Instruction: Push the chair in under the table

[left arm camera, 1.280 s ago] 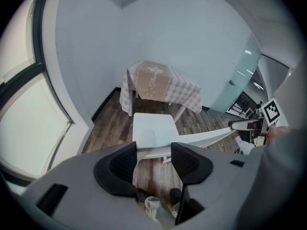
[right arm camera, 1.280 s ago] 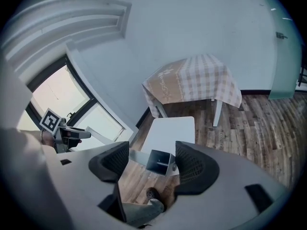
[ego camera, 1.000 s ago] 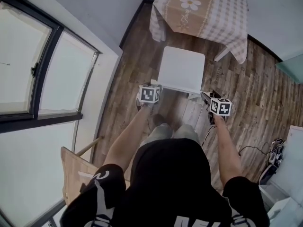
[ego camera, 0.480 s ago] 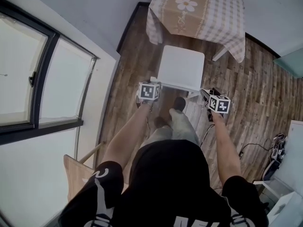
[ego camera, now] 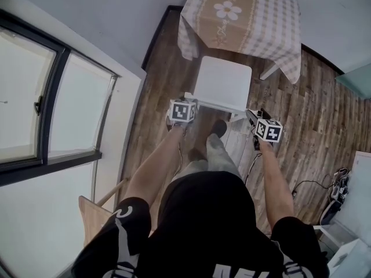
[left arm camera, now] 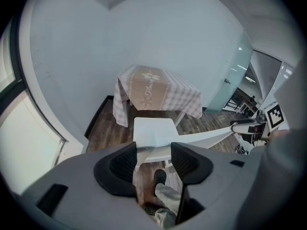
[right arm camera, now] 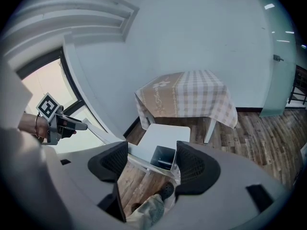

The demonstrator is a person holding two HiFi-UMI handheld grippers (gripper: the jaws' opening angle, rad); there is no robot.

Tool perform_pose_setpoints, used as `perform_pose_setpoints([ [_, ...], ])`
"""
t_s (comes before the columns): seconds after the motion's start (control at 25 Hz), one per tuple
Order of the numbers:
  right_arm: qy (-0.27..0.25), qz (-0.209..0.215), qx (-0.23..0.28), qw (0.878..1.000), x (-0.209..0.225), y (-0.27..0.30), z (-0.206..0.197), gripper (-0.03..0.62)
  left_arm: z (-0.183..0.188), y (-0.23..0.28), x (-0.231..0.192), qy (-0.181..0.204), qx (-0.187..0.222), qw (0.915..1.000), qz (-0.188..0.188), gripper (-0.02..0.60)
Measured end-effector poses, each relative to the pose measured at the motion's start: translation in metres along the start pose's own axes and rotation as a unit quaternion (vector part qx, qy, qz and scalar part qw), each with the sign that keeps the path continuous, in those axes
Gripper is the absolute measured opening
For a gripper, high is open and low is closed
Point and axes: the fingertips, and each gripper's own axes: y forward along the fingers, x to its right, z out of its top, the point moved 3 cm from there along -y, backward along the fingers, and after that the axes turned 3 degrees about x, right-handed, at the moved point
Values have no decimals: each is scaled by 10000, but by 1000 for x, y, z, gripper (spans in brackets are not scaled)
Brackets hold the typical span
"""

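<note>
The white chair [ego camera: 223, 81] stands on the wood floor, its seat's far edge at the hem of the checked cloth on the table [ego camera: 243, 13]. My left gripper [ego camera: 186, 103] is shut on the left end of the chair's backrest [left arm camera: 158, 145]; the rail fills the gap between the pads [left arm camera: 123, 163]. At the backrest's other end [right arm camera: 162, 158], the right gripper [ego camera: 253, 118] is shut on the rail in the same way. In each gripper view the rail runs across to the other gripper.
A wall with a large window [ego camera: 35, 91] runs along the left. The person's shoe [ego camera: 219, 127] is stepped forward behind the chair. A wooden chair [ego camera: 93, 210] stands at the lower left. Cables and gear [ego camera: 336, 190] lie at the right.
Chair and both grippers have slid toward the table together. The person's leg has stepped forward behind the chair.
</note>
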Motion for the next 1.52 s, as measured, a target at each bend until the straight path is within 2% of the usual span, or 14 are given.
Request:
perform_pose_setpoints([
  [0.24, 8, -57, -163, 9999, 12, 16, 14, 331, 18, 18, -2, 10, -128, 9999, -51, 237],
  [0.72, 62, -113, -146, 9998, 37, 45, 48, 331, 61, 53, -4, 33, -94, 9999, -61, 236],
  [1.24, 42, -45, 111, 9999, 74, 87, 110, 331, 130, 96, -6, 54, 61, 10000, -15, 236],
  [1.52, 57, 52, 455, 9989, 86, 104, 152, 333, 173, 112, -10, 95, 284, 9995, -46, 238],
])
